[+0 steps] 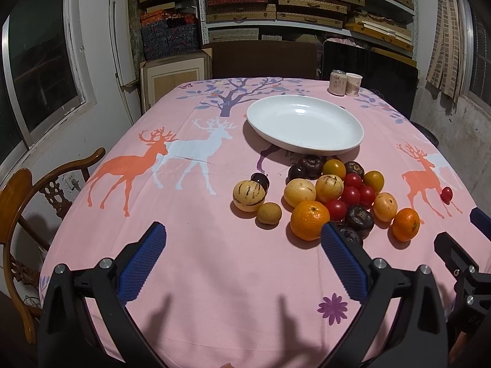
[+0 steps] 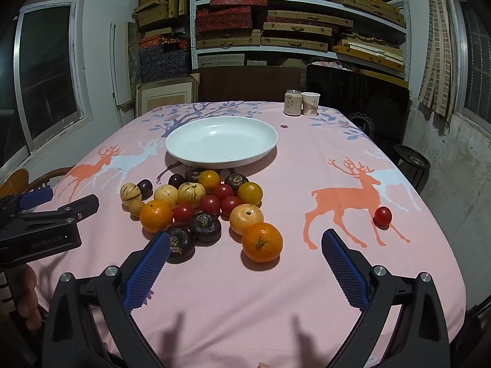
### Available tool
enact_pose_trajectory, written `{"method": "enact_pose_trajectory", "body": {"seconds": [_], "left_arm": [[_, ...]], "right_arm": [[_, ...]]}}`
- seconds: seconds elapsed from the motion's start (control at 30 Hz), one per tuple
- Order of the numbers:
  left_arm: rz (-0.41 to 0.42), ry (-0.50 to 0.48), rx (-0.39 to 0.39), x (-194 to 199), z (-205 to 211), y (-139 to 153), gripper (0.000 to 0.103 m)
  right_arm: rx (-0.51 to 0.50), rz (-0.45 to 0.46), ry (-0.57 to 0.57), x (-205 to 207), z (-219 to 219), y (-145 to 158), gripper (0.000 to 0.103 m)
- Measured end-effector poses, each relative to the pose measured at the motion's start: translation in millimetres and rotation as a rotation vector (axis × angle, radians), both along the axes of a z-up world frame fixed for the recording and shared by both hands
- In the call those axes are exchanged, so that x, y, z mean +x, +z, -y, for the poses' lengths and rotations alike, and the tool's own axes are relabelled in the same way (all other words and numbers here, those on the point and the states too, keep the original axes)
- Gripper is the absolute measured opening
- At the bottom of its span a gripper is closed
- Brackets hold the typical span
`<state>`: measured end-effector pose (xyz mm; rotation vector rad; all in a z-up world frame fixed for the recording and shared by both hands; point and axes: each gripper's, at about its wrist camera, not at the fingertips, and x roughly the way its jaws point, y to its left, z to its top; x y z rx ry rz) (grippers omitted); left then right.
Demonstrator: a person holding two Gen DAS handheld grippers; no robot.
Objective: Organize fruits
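Observation:
A white oval plate (image 1: 353, 122) (image 2: 264, 128) stands empty on the pink deer tablecloth. In front of it lies a cluster of fruit: oranges (image 1: 310, 220) (image 2: 262, 241), red cherry tomatoes (image 1: 350, 195) (image 2: 211, 204), yellow striped melons (image 1: 248, 196) (image 2: 191, 194) and dark mangosteens (image 1: 359, 217) (image 2: 205, 227). One cherry tomato (image 2: 382, 215) (image 1: 446, 194) lies apart to the right. My left gripper (image 1: 244, 236) is open and empty, just short of the cluster. My right gripper (image 2: 245, 245) is open and empty, with the near orange between its fingers' line.
A drink can (image 2: 292, 102) and a paper cup (image 2: 310, 103) stand at the table's far edge. A wooden chair (image 1: 27, 202) is at the left side. Shelves of boxes (image 2: 276, 15) fill the back wall. A dark screen (image 2: 356, 98) leans behind the table.

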<state>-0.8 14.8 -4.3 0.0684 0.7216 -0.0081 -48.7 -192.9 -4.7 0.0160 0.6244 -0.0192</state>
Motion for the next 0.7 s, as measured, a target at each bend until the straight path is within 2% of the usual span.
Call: {"method": "enact_pose_trajectory", "body": {"seconds": [0.3, 0.53, 0.7], "left_arm": [[-0.009, -0.001, 0.009, 5.0, -3.0, -6.8, 0.099], [-0.101, -0.009, 0.024, 30.7, -11.8, -41.1, 0.099], [-0.130, -0.036, 0.056, 50.8, -2.4, -58.3, 0.099]], "right_arm": [[-0.018, -0.025, 0.013, 2.6, 2.1, -6.2, 0.100], [-0.002, -0.104, -0.011, 13.1, 27.6, -28.1, 0.100], [-0.004, -0.112, 0.018, 19.7, 29.9, -32.7, 0.099]]}}
